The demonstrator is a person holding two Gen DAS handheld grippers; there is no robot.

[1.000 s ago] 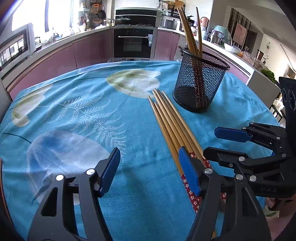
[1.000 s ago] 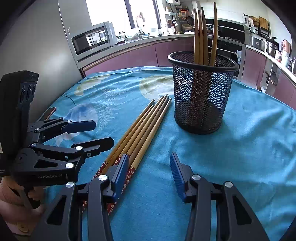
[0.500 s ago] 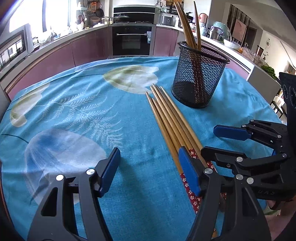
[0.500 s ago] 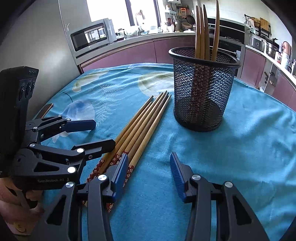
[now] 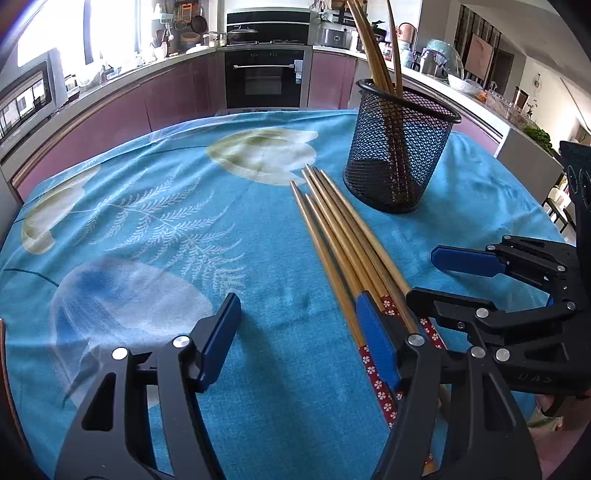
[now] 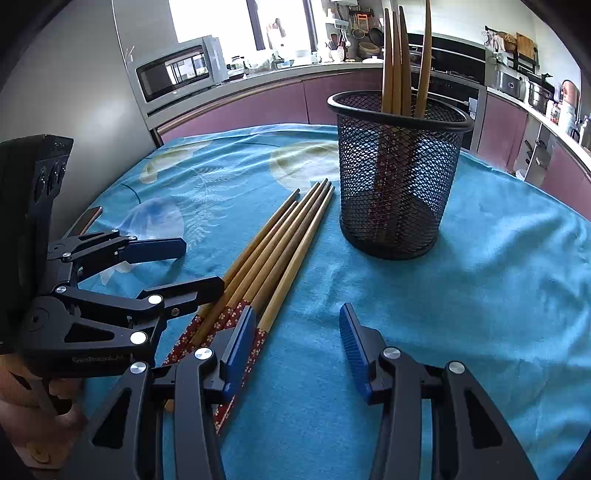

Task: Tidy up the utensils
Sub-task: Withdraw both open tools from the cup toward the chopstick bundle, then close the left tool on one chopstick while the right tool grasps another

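Pick-up step: I hold both left tongs [image 5: 297, 332] and right tongs [image 6: 297, 341] wide, empty, flanking loose chopsticks [image 6: 275, 254] lying on bench [image 6: 480, 280] beside mesh holder [image 6: 397, 177]; next, probably close on one.

A home kitchen. In the left wrist view a built-in oven [image 5: 266, 79] sits at 12 o'clock among mauve cabinet fronts [image 5: 173, 92], with pans [image 5: 199, 24] hanging at 11 o'clock (near a bright window). The right wrist view shows a microwave [image 6: 177, 70] at 10 o'clock and a blue floral tablecloth [image 6: 480, 266] below.
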